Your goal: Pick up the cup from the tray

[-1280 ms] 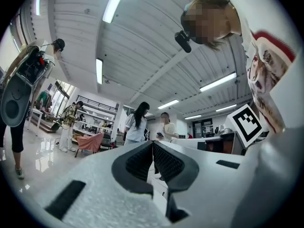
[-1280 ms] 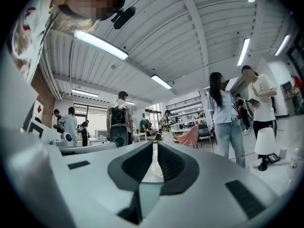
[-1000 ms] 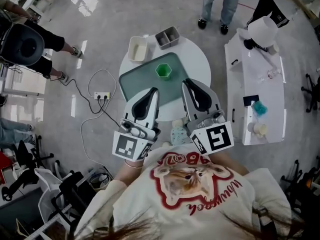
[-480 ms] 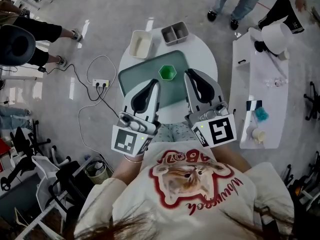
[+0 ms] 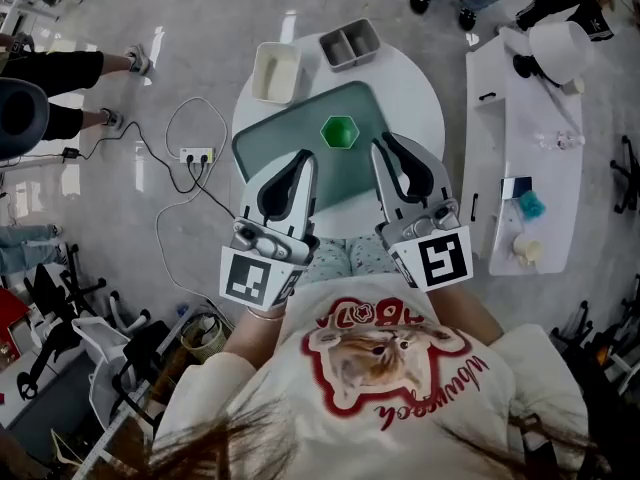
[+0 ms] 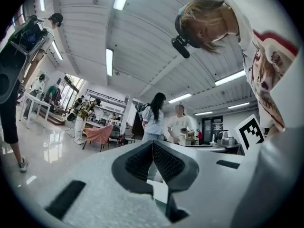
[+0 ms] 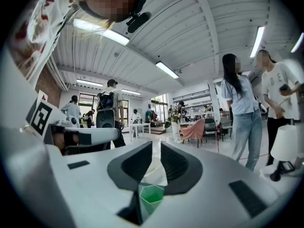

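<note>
A green hexagonal cup (image 5: 339, 131) stands upright on the far part of a dull-green tray (image 5: 262, 144), which lies on a round white table (image 5: 415, 98). My left gripper (image 5: 306, 155) hovers over the tray's near left part, short of the cup, jaws shut and empty. My right gripper (image 5: 379, 140) hangs just right of the cup at the tray's right edge, also shut with nothing held. In the right gripper view the cup (image 7: 152, 194) shows low down, through the slot behind the pads, below the right gripper (image 7: 156, 144). The left gripper (image 6: 152, 143) points upward at the room.
A white rectangular tub (image 5: 277, 72) and a grey two-part container (image 5: 351, 43) sit at the table's far edge. A power strip (image 5: 195, 154) with cables lies on the floor to the left. A long white bench (image 5: 520, 118) with small items stands to the right. Several people stand around.
The head view has drifted, so the table sits a little higher in the picture. Both grippers stay shut and keep about the same distance from the cup. The cup has not moved.
</note>
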{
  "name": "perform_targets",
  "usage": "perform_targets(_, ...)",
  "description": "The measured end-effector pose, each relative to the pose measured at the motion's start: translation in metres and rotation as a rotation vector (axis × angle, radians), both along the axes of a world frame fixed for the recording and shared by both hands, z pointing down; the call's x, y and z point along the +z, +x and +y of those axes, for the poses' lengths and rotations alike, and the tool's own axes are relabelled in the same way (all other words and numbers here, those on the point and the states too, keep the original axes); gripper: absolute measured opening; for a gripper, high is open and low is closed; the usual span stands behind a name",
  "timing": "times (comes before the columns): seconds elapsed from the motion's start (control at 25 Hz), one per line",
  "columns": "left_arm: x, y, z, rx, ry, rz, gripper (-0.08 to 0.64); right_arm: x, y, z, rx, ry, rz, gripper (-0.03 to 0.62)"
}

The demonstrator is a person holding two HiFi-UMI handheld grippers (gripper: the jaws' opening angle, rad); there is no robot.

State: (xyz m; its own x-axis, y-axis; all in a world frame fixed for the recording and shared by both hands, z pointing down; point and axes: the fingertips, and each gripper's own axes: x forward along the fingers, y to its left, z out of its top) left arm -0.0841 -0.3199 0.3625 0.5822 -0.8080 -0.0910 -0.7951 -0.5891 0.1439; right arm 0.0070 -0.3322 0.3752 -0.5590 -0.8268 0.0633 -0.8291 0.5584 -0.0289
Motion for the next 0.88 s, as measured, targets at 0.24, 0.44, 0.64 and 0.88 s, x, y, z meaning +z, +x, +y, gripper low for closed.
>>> perform_targets(0.24, 0.024, -0.005, -0.007, 0.007, -0.057, 0.0, 0.014, 0.051, -0.001, 0.0, -0.02, -0.084, 0.043, 0.053)
perform_targets(0.44, 0.039, -0.005, -0.007, 0.009, -0.089, 0.011, 0.014, 0.098, -0.009, 0.0, -0.085, -0.176, 0.112, 0.17)
perform_targets(0.64, 0.054, -0.011, -0.004, -0.004, -0.111, 0.013, 0.014, 0.144, -0.014, -0.003, -0.132, -0.252, 0.199, 0.23)
perform_targets(0.88, 0.073, -0.022, -0.005, -0.018, -0.137, 0.008, 0.015, 0.179, -0.029, -0.01, -0.181, -0.296, 0.271, 0.264)
